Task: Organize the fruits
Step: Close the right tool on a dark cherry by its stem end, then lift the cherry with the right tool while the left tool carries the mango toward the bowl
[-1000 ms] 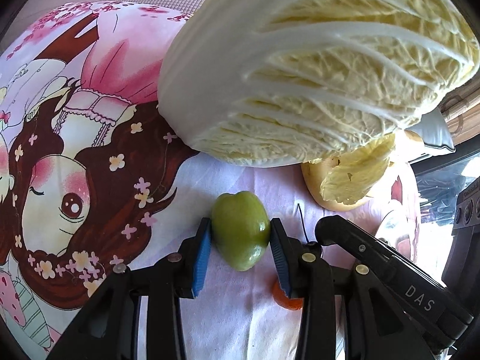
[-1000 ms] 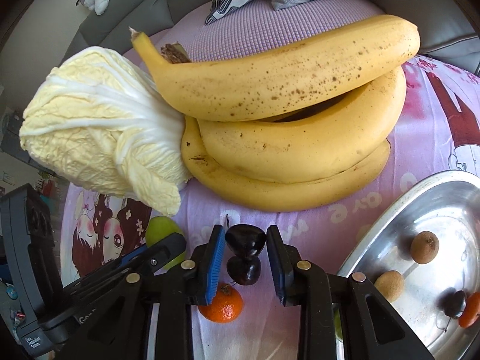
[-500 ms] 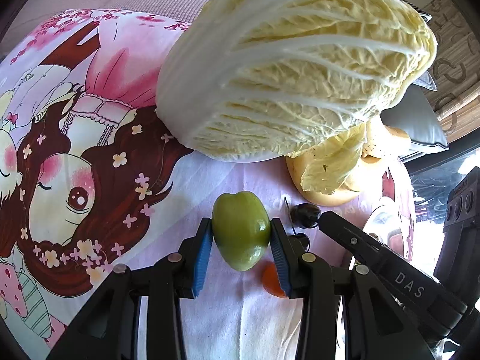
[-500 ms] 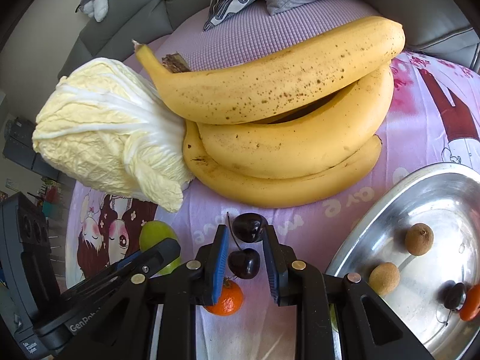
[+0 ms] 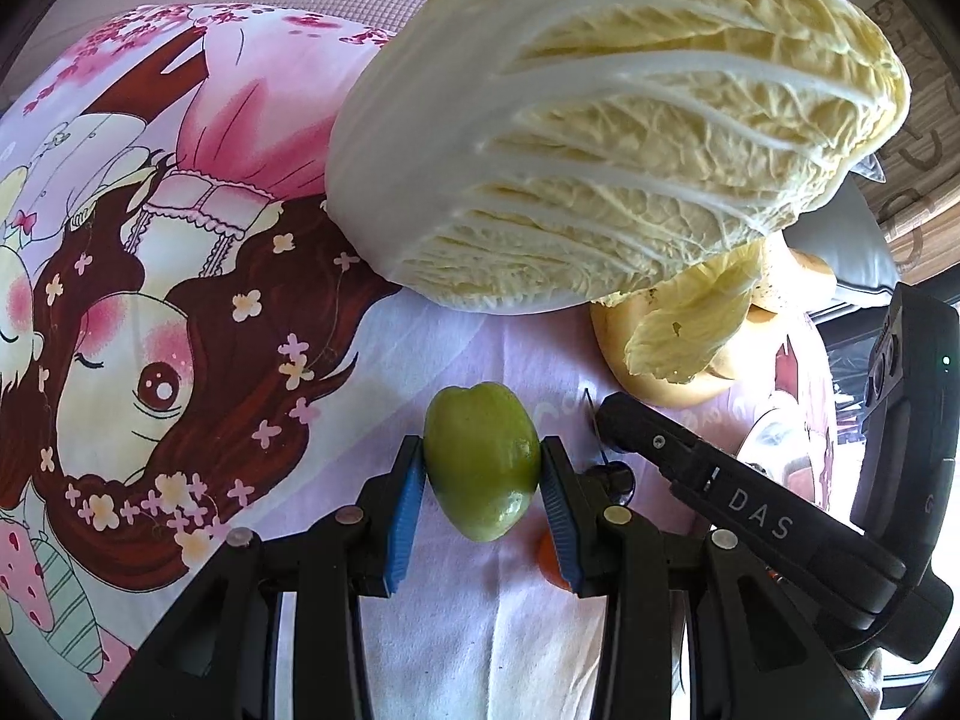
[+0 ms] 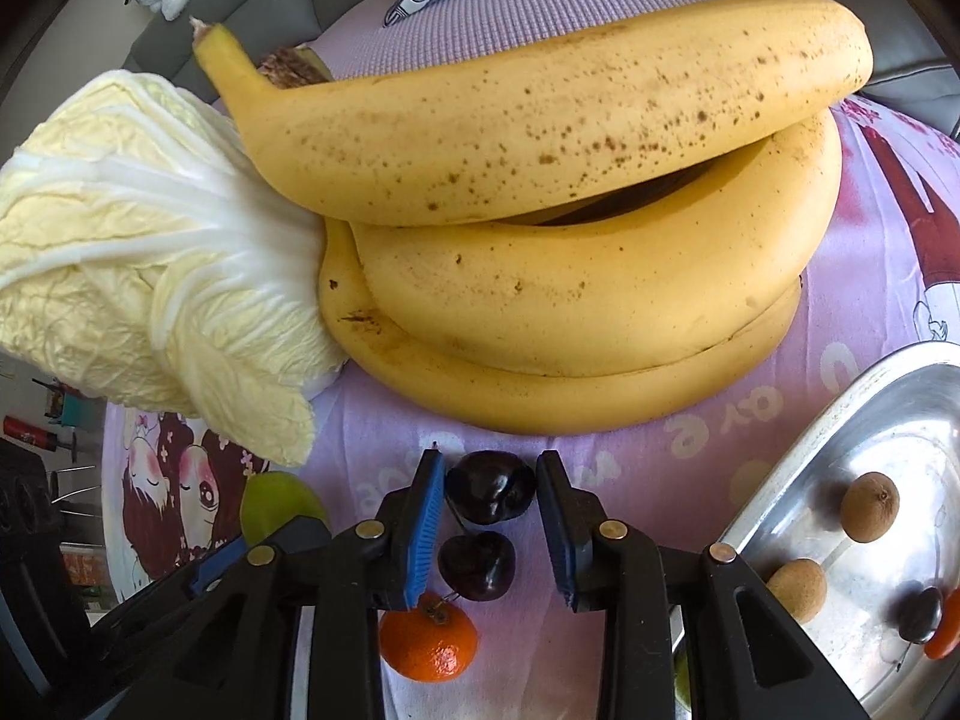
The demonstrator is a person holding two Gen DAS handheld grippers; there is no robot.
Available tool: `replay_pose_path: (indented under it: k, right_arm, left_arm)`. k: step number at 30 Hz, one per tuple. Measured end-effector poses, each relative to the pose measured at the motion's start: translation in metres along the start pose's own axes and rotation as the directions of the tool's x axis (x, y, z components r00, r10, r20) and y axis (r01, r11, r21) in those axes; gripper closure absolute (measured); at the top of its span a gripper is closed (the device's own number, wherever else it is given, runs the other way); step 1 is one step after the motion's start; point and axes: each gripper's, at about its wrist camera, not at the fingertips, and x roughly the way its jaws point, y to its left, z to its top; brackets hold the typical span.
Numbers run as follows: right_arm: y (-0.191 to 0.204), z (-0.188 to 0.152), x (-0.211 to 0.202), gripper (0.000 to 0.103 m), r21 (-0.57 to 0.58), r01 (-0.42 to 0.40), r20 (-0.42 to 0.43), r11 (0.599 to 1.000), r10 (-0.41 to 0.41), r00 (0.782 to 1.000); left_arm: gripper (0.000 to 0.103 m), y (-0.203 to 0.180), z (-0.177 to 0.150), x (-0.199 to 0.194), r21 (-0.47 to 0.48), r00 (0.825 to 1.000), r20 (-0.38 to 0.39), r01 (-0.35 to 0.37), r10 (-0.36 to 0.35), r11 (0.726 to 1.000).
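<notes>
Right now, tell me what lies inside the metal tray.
In the metal tray: two brown round fruits, a dark cherry and part of an orange-red fruit at the picture's edge. The rest of the tray runs out of frame, unseen.

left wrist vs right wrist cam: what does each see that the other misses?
Left only: the girl print across the cloth, large, and its fingers clamped on the green fruit.
Right only: the metal tray holding small brown fruits, and two dark cherries between its fingers, not pressed.
Both: the cabbage, bananas, the orange mandarin.
</notes>
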Motion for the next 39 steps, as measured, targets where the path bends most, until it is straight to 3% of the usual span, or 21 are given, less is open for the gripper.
replay_pose_path:
  k: [6, 13, 27, 31, 39]
  right_arm:
    - [0.006, -0.001, 0.006, 0.068, -0.032, 0.041, -0.001, 0.999, -0.041, 0.999]
    - [0.016, -0.011, 0.009, 0.070, -0.043, 0.028, 0.016, 0.999, -0.028, 0.999]
    - [0.003, -0.064, -0.051, 0.070, -0.008, -0.046, 0.142, 0.999, 0.046, 0.989]
    - [0.002, -0.081, -0.058, 0.070, -0.018, -0.027, 0.143, 0.999, 0.029, 0.989]
    - [0.003, -0.084, -0.061, 0.070, -0.057, 0.016, 0.151, 0.998, -0.008, 0.988]
  left_arm:
    - [0.063, 0.001, -0.001, 0.011, -0.003, 1.000, -0.008, -0.007, 0.007, 1.000]
    - [0.063, 0.004, -0.003, 0.019, 0.002, 1.000, -0.012, -0.007, 0.007, 1.000]
    - [0.063, -0.011, -0.008, 0.007, 0.044, 1.000, 0.024, 0.001, -0.002, 0.999]
    - [0.063, -0.020, -0.012, 0.002, 0.072, 0.999, 0.032, -0.004, 0.002, 0.997]
    - [0.063, -0.042, -0.022, -0.003, 0.136, 0.999, 0.038, -0.025, 0.020, 0.990]
